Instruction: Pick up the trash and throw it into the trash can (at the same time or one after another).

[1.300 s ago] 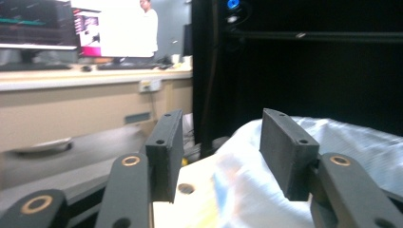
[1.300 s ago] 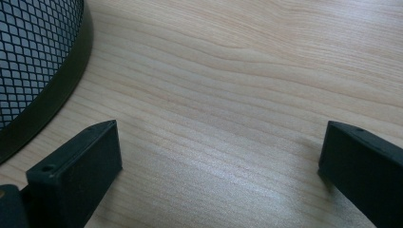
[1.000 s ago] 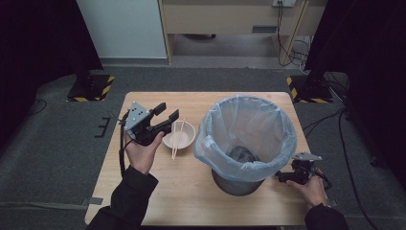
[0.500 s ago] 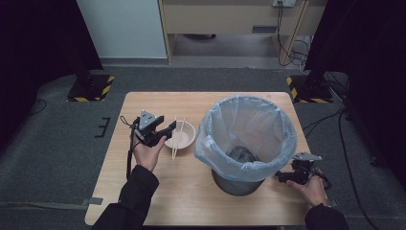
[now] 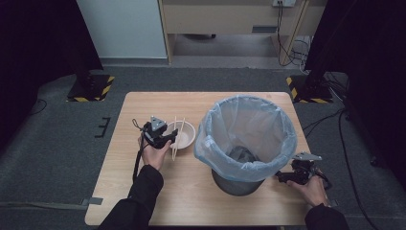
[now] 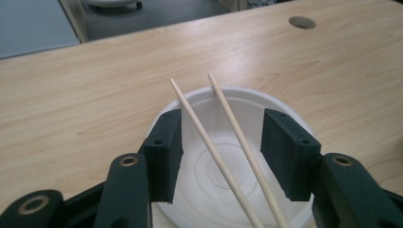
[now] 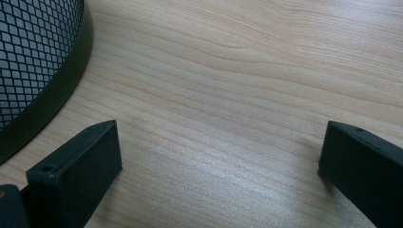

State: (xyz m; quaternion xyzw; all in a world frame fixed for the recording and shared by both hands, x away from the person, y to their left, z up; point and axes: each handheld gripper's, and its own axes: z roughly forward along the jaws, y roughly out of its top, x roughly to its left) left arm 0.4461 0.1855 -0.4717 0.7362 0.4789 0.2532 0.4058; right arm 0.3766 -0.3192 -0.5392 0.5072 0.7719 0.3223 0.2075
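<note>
A white bowl [image 5: 186,136] sits on the wooden table [image 5: 158,201] left of the bin, and two wooden chopsticks [image 5: 175,140] lie across it. In the left gripper view the chopsticks [image 6: 209,142] run between the pads over the bowl [image 6: 199,167]. My left gripper [image 5: 168,136] [image 6: 222,147] is low over the bowl. Its jaws have just been closing, with both sticks between them and a gap on each side. My right gripper [image 5: 279,178] [image 7: 218,156] rests open on the table by the bin's base, holding nothing.
A black mesh bin [image 5: 246,139] lined with a pale blue bag stands right of centre, with something dark at its bottom. Its mesh wall [image 7: 33,52] is close to my right gripper's left jaw. A round cable hole [image 6: 302,22] lies beyond the bowl.
My left gripper came down and moved right from beside the bowl until its jaws straddle the chopsticks, and the jaws have narrowed. The right hand stayed where it was.
</note>
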